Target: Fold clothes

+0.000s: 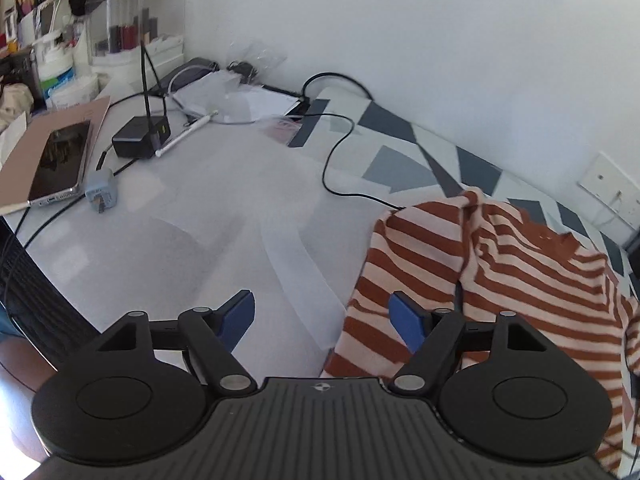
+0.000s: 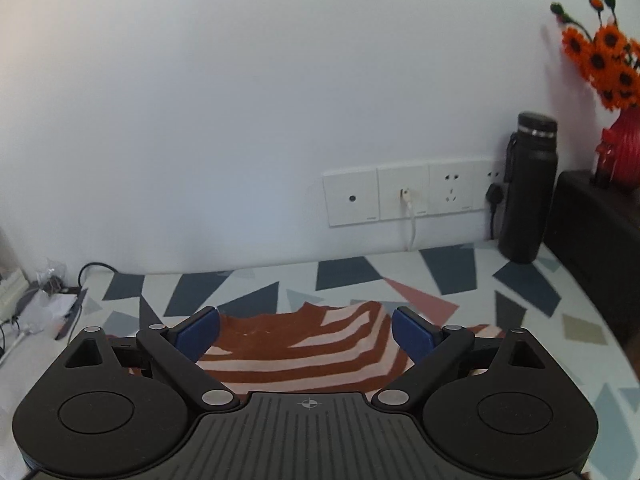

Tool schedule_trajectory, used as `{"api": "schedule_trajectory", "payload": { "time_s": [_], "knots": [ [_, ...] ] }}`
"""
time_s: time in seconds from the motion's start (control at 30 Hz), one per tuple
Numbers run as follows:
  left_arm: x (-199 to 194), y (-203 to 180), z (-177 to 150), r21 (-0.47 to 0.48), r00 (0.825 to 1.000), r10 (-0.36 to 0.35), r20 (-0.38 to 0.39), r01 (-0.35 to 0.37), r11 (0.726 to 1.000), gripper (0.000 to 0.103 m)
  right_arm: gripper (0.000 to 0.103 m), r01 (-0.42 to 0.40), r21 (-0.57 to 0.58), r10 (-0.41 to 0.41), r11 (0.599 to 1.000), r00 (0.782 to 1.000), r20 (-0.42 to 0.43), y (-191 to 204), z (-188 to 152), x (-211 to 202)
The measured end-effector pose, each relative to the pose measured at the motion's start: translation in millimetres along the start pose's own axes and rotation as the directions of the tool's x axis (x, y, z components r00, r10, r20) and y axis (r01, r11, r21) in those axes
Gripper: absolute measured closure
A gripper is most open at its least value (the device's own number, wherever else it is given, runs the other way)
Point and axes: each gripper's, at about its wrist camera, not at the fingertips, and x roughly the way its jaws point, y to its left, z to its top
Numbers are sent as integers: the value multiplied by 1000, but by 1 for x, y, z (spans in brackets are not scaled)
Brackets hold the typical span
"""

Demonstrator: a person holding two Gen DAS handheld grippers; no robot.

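Soft, even daylight in both views, slightly cool and dim on the white wall [image 2: 240, 100], with faint vignetting toward the rounded fisheye corners. Bright overexposed patch at the lower left corner of the left wrist view; straight lines bow strongly near the edges. Motion blur softens the striped shirt [image 1: 500, 264] and the orange flowers [image 2: 600, 56].

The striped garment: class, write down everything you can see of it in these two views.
The striped garment is soft knit-looking cloth in rust-brown and pale pink bands. It lies crumpled and unfolded, bunched into ridges, on the patterned cloth with grey and pink triangles, near the wall. A black cable runs up to its edge. The left claw is open with its right pad at the garment's edge; the right claw is open above it. Neither grips it.
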Motion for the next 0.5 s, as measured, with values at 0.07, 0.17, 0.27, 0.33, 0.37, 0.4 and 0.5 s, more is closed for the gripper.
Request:
{"api": "schedule_trajectory", "payload": {
  "time_s": [0.07, 0.17, 0.27, 0.33, 0.37, 0.4, 0.5],
  "knots": [
    [28, 1, 12, -72, 998, 36, -47, -39, 997, 51, 12, -21, 2, 21, 1000, 999, -37, 0, -3, 24],
    [59, 2, 19, -154, 990, 94, -104, -110, 982, 57, 13, -38, -19, 36, 999, 995, -98, 1, -11, 60],
    [62, -12, 20, -100, 988, 114, -101, -124, 987, 56, 14, -46, -25, 41, 999, 986, -162, 0, -24, 87],
    [60, -26, 20, -26, 988, 134, -81, -136, 990, 56, 14, -26, -27, 20, 999, 979, -201, -4, -32, 102],
    [62, -30, 21, -4, 988, 131, -84, -132, 991, 56, 14, -15, -25, 9, 1000, 975, -223, -7, -35, 110],
    [65, -34, 22, 11, 988, 122, -93, -121, 993, 56, 15, -6, -11, 3, 1000, 968, -252, -11, -40, 119],
    [74, -45, 24, 44, 988, 87, -130, -82, 996, 55, 17, -3, 18, 9, 1000, 951, -309, -16, -48, 135]
  ]
}}
